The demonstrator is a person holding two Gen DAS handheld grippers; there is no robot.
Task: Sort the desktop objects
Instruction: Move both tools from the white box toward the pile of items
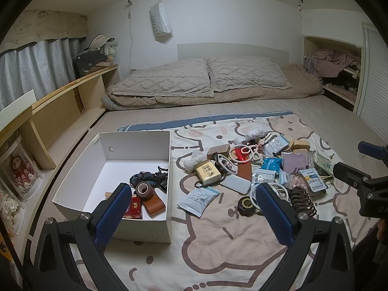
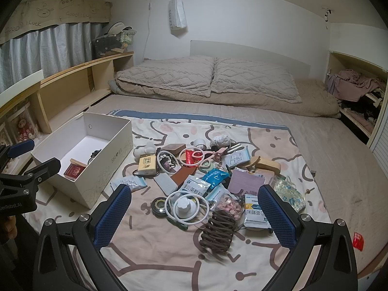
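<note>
On the bed: I see a cartoon-print sheet [image 2: 169, 254] spread over the mattress, carrying everything below
Box: white shoe box [image 1: 135, 145] sits open at the sheet's left side; inside I make out a tape roll [image 1: 145, 189], a brown leather piece [image 1: 153, 205], a red pack [image 1: 134, 208] and dark crochet work [image 1: 148, 178]
Pile: loose clutter lies right of the box, well apart from its wall; I note a yellow pack [image 2: 146, 165], pink scissors [image 2: 208, 156], a white ring with knob [image 2: 185, 207], a round black tin [image 2: 158, 205], a brown coiled hair tie [image 2: 218, 232], several foil sachets [image 2: 196, 186] and a purple card [image 2: 246, 181]
Left gripper [image 1: 191, 201]: fingers spread wide, nothing between them; left pad [image 1: 114, 213] hangs over the box's near corner, right pad over the pile's near edge
Right gripper [image 2: 194, 203]: fingers spread wide, empty, hovering above the near side of the pile with the ring and hair tie between the pads
Stray: small red wrapper [image 2: 358, 241] lies alone at the far right
</note>
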